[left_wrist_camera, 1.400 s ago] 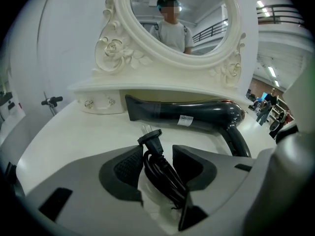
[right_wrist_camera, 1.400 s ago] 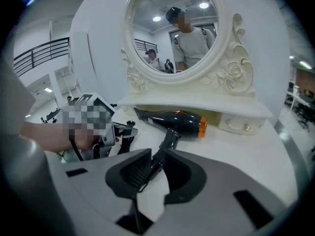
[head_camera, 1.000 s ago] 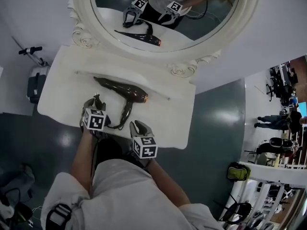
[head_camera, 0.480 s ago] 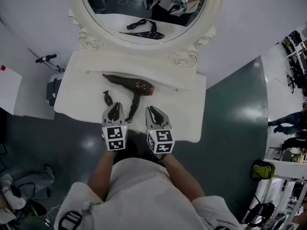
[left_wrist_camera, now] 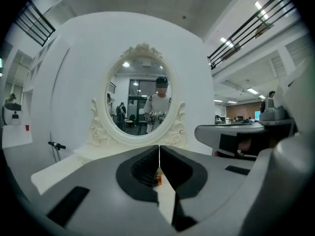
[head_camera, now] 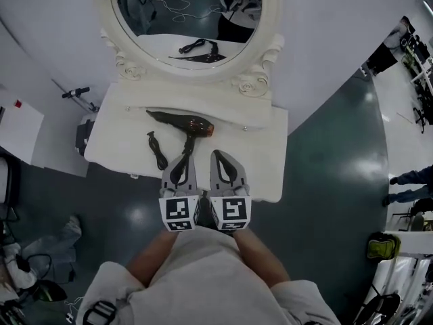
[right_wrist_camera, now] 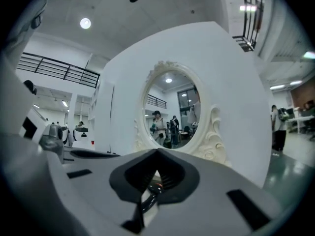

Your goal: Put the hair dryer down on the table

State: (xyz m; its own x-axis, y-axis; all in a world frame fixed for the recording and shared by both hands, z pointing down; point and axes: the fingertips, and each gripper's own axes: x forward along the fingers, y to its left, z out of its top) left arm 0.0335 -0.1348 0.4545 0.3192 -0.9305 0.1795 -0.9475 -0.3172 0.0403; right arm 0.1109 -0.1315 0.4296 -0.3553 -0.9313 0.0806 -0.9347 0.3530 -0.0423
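Observation:
The dark hair dryer [head_camera: 181, 121] lies flat on the white dressing table [head_camera: 260, 160], its handle pointing toward me and its black cord [head_camera: 157, 150] curled to the left. Nothing holds it. My left gripper [head_camera: 183, 158] hovers just short of the handle's end, shut and empty. My right gripper [head_camera: 220, 156] hangs beside it over the table's front, also shut and empty. In the left gripper view the left gripper [left_wrist_camera: 159, 164] has its jaws meeting in a thin line. The right gripper view shows the right gripper [right_wrist_camera: 156, 173] shut, with the glossy dryer [right_wrist_camera: 149, 199] beyond it.
An oval mirror [head_camera: 196, 15] in an ornate white frame stands at the table's back and reflects the dryer and both grippers. A scooter [head_camera: 80, 95] stands left of the table. Grey floor surrounds the table; its front edge lies under my grippers.
Both grippers have drawn back toward me and now sit side by side. The left gripper moved right, away from the cord's plug, and its jaws closed. The dryer has stayed put.

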